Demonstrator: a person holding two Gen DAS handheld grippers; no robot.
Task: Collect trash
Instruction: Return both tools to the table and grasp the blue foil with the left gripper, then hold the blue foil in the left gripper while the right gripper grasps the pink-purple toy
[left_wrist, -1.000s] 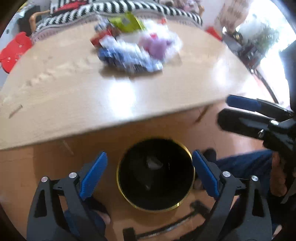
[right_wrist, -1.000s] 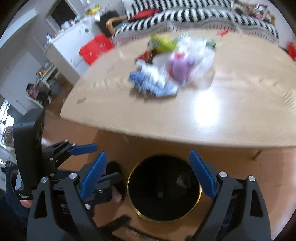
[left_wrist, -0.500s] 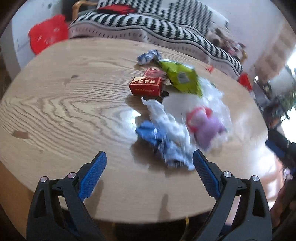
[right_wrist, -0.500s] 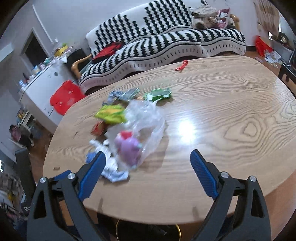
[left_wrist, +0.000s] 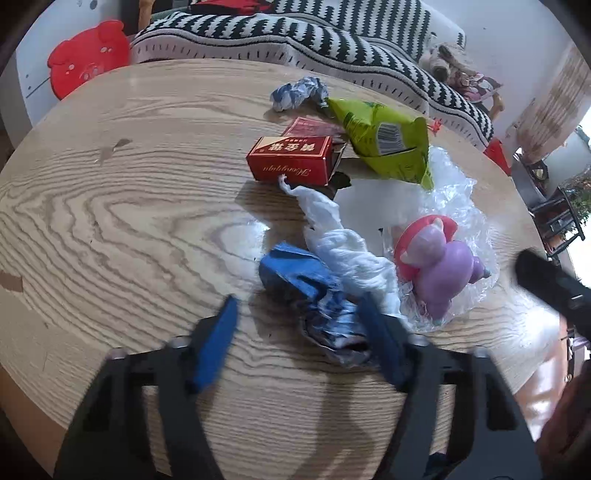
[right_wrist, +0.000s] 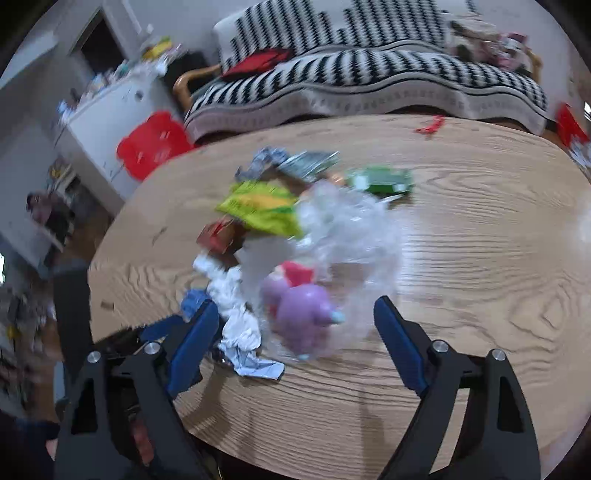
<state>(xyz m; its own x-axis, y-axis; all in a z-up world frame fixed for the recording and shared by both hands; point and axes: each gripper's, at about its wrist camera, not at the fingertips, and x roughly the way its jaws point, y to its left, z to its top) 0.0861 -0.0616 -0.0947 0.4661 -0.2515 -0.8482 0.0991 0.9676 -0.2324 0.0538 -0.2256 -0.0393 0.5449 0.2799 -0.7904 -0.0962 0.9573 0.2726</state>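
Trash lies heaped on the round wooden bench (left_wrist: 110, 229), toward its far right part in the left wrist view. Nearest the left tool (left_wrist: 299, 325) is a crumpled blue-and-silver wrapper (left_wrist: 306, 291), its long axis running from upper left to lower right, the lower end reaching down between the blue pads. A twisted white tissue (left_wrist: 332, 236) lies along the same diagonal, its thin tail pointing up toward a red carton (left_wrist: 291, 160) whose long side runs left to right. Beyond it a yellow-green snack bag (left_wrist: 384, 144) points its corner to the upper left, and a crumpled blue-white wrapper (left_wrist: 299, 92) lies farthest off. A purple toy figure (left_wrist: 443, 269) rests inside a clear plastic bag (left_wrist: 458, 206).

The left tool points steeply down at the bench; its jaws have just been closing and stand about half open, the right pad at the blue-and-silver wrapper's edge, though whether it presses cannot be told.

The right tool (right_wrist: 295, 332) also points steeply downward. Its jaws have just been closing slightly, yet stand wide, straddling the purple toy figure (right_wrist: 303, 317) and clear plastic bag (right_wrist: 347, 236) without gripping them. A striped sofa (right_wrist: 369, 74) stands behind the bench.
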